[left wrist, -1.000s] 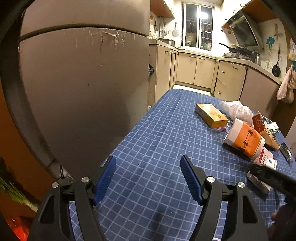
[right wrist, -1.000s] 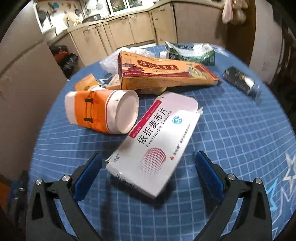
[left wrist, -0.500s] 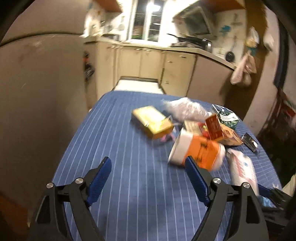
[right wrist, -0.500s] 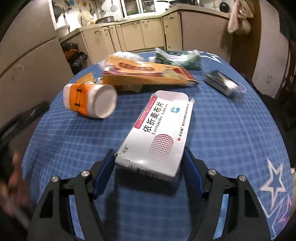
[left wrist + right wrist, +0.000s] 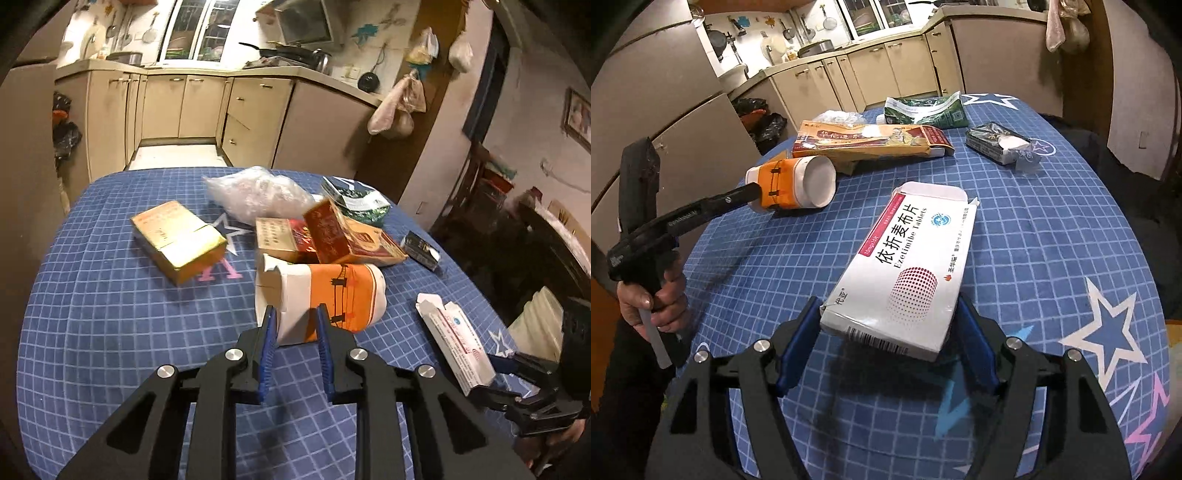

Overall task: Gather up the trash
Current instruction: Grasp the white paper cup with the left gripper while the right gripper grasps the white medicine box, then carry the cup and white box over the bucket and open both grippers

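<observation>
An orange and white paper cup lies on its side on the blue checked tablecloth. My left gripper is at its open white end, jaws closing, with the cup's white edge filling the narrow gap between the pads. The right wrist view shows that left gripper touching the cup. My right gripper is shut on the near end of a white tablet box, which is tilted up off the cloth. The left wrist view shows the box in the right gripper.
Further back lie a yellow box, a clear plastic bag, a long red and orange carton, a green packet and a small dark packet. A person's hand holds the left gripper's handle. Kitchen cabinets stand beyond the table.
The left gripper swung from facing the fridge across to the cup, and its jaws narrowed onto the cup's end. The right gripper closed on the tablet box and raised its near end.
</observation>
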Motion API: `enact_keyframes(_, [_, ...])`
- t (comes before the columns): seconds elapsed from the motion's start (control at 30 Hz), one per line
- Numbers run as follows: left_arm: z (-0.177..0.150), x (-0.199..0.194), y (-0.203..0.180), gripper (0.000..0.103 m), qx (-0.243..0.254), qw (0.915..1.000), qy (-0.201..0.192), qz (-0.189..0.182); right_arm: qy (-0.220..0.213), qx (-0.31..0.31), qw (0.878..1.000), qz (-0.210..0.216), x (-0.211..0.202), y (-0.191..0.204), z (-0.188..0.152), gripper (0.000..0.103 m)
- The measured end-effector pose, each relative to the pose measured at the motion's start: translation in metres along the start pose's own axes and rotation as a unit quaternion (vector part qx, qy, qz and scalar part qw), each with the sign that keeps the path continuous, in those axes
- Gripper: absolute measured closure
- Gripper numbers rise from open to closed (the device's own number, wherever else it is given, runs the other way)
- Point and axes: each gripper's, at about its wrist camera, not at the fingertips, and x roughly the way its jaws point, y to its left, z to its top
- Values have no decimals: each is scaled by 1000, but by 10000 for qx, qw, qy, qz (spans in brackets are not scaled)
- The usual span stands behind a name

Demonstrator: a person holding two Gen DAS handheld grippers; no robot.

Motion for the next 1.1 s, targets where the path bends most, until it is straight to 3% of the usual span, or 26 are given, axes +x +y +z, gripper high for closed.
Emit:
enact_keyframes(0.07, [1,0,-5,85,38,9998,-17,-191,-5,45,10000,24,-1,-4,1,34])
enact_keyframes(0.17, [2,-1,-16,85,140,9992,-28,-378,-34,93,9999,18,-4,-9,0,34])
enact_keyframes(0.37, [0,5,-27,85,129,9996,-56,-237,-96,102,9999,8,-7,-14,1,34])
enact_keyframes(0.53, [-7,-25,-32,99,-114,9988,-470,-112,-220,-20,9998,-6,-18,-11,1,35])
enact_keyframes(0.77, [-13,-77,-51,99,-212,9952,-875,389,-419,-220,9989,-3,-35,-7,-3,35])
enact_keyframes(0.93, [-21,-103,-74,99,-200,9925,-924,774,-566,-329,9979,-19,-51,-4,-7,35])
enact_keyframes(1.03, [-30,-107,-101,99,124,9886,-928,1176,-694,-407,9967,-78,-63,-2,-9,35])
enact_keyframes(1.1, [-33,-104,-112,99,162,9884,-841,1257,-771,-435,9960,-134,-70,-3,-9,35])
